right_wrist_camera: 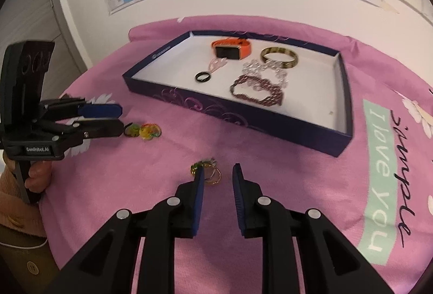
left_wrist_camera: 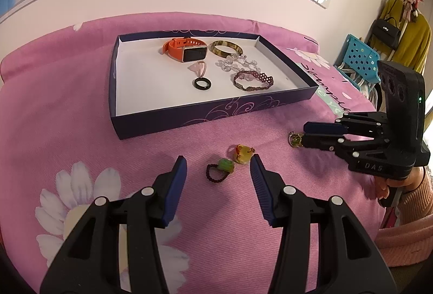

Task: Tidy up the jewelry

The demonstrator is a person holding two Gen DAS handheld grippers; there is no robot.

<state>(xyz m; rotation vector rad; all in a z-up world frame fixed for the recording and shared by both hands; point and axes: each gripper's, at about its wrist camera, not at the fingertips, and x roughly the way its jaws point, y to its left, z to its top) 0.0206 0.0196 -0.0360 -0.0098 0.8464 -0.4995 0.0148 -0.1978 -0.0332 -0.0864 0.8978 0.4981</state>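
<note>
Small gold wire ring with green stone lies on pink bedspread, touching right claw left fingertip; jaws parted, released. Left claw open around a green-beaded ring.

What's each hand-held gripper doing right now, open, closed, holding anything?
Left hand-held gripper: open, empty, above two rings.
Right hand-held gripper: open, holding nothing, gold ring beside its finger.

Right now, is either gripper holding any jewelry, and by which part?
Nothing is held. The left gripper stands open over two stone rings on the pink cloth; the right gripper is open beside a small green-gold ring.
</note>
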